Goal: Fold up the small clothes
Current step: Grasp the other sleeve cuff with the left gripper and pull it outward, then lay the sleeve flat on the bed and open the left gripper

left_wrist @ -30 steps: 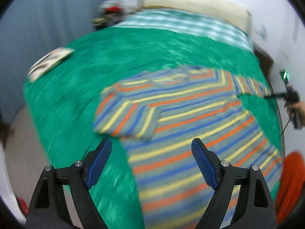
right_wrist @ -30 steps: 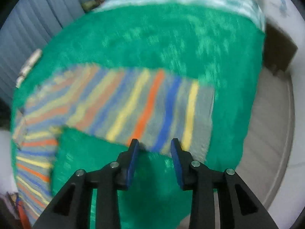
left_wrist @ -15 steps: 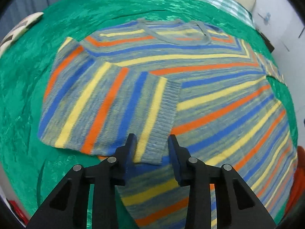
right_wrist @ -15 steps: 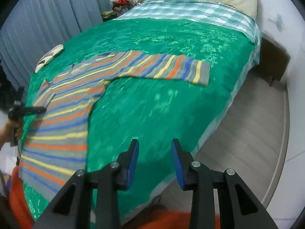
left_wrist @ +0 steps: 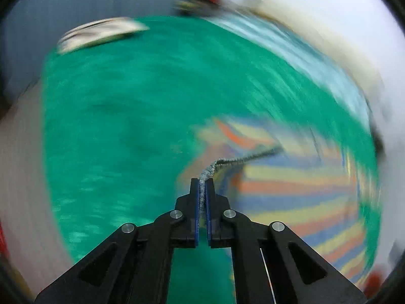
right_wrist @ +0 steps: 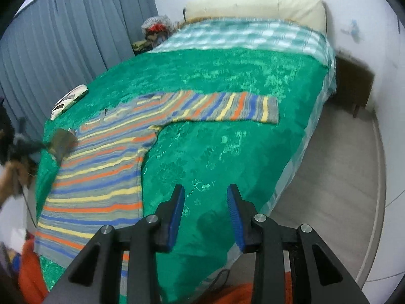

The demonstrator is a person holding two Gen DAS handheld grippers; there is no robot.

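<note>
At far left of the right wrist view, grey curtains (right_wrist: 63, 50) hang along the bed's left edge. A person's hand (right_wrist: 10, 174), blurred, carries the left gripper (right_wrist: 38, 147) over that edge; its fingers are closed on the ribbed cuff (left_wrist: 210, 171) of the left sleeve (right_wrist: 62, 143), which is lifted off the cover and folded back on itself. In the left wrist view the cuff runs as a thin grey line out from between the blue pads; everything else there is smeared.

Beside the curtains, a flat white-and-black item (right_wrist: 69, 98) lies on the green bedcover (right_wrist: 215, 149) near the left edge.

The striped sweater (right_wrist: 101, 167) lies flat on the bedcover: hem toward the near left corner, close to the near edge; neckline toward the far end. Its right sleeve (right_wrist: 222, 107) is stretched straight out to the right, cuff end well short of the bed's right edge.

Bare green cover fills the span between the sweater body and the right edge, and all of the far half up to the checked sheet (right_wrist: 240, 36) and pillow (right_wrist: 253, 6).

The right gripper (right_wrist: 205, 215) hovers over the near bare cover, fingers parted, holding nothing.

Right of the bed: open grey floor (right_wrist: 341, 177), a dark low cabinet (right_wrist: 354, 81) against the white wall.
</note>
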